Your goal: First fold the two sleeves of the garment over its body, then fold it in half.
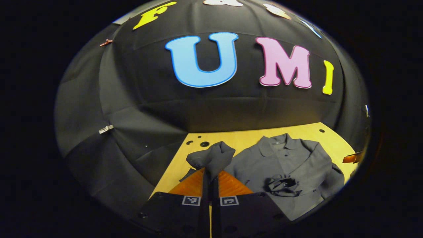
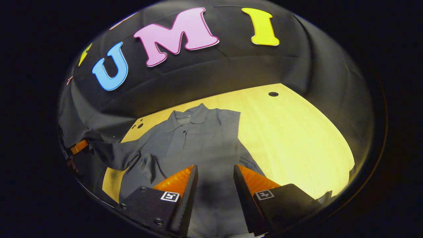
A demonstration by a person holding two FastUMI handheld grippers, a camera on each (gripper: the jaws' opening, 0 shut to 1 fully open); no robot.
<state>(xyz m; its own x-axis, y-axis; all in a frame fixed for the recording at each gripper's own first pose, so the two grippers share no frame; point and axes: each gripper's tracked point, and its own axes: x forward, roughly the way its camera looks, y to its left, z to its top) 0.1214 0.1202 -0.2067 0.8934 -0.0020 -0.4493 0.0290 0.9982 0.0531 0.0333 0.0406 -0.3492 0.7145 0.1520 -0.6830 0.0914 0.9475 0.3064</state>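
Observation:
A grey collared garment [image 1: 281, 155] lies face up on the wooden table [image 1: 251, 136]. One sleeve is folded across its body, with the cuff [image 1: 283, 185] bunched near the middle. My left gripper [image 1: 210, 172] is shut on the other sleeve [image 1: 213, 155], which stands lifted in a bunch above its fingertips. In the right gripper view that sleeve [image 2: 112, 153] stretches out to the left from the garment [image 2: 201, 138] toward the left gripper [image 2: 78, 147]. My right gripper [image 2: 215, 170] hovers open over the lower body of the garment, with nothing between its fingers.
The table [image 2: 297, 132] has a wide bare stretch to the right of the garment, with a small round hole [image 2: 273, 94] near its far edge. More holes [image 1: 204, 144] sit by the far left corner. The black booth wall rises behind the table.

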